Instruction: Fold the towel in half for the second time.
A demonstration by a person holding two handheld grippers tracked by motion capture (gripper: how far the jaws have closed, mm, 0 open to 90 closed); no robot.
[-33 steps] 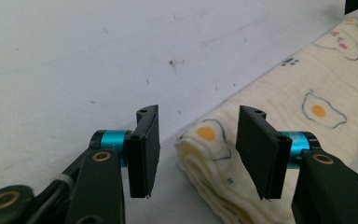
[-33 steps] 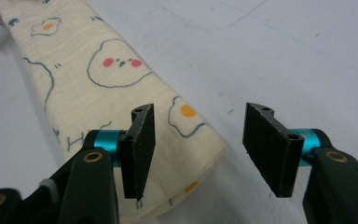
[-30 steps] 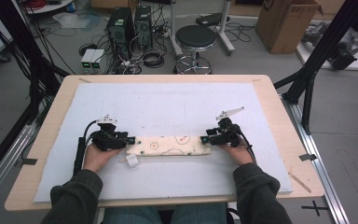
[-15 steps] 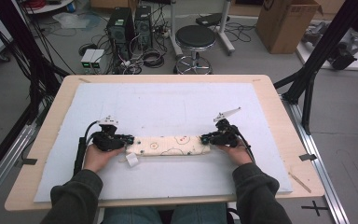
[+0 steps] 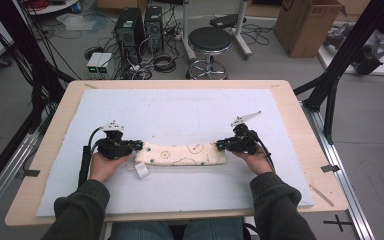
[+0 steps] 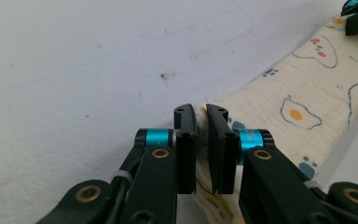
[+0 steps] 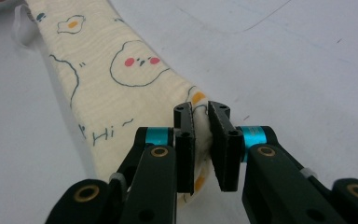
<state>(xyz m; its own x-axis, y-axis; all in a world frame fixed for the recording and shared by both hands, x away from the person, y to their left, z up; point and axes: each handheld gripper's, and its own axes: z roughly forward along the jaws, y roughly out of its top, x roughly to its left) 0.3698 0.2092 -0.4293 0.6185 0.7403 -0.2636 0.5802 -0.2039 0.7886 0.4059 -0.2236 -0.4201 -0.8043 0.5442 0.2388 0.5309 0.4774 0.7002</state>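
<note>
1. The folded cloth (image 5: pixel 181 154) lies as a long strip across the white mat (image 5: pixel 180 110) on the bench (image 5: pixel 300 115), near the person's edge.
2. The left claw (image 6: pixel 201 122) is clamped on the strip's left end and the right claw (image 7: pixel 202 122) on its right end; both have just been closing, with fabric between the jaws.
3. Judging by that, the next move is probably a lift or fold: raise both ends together and level.
4. Keep the strip gently taut, or the layers may slip apart.
5. Watch the small tag (image 5: pixel 142 170) near the left end.
</note>
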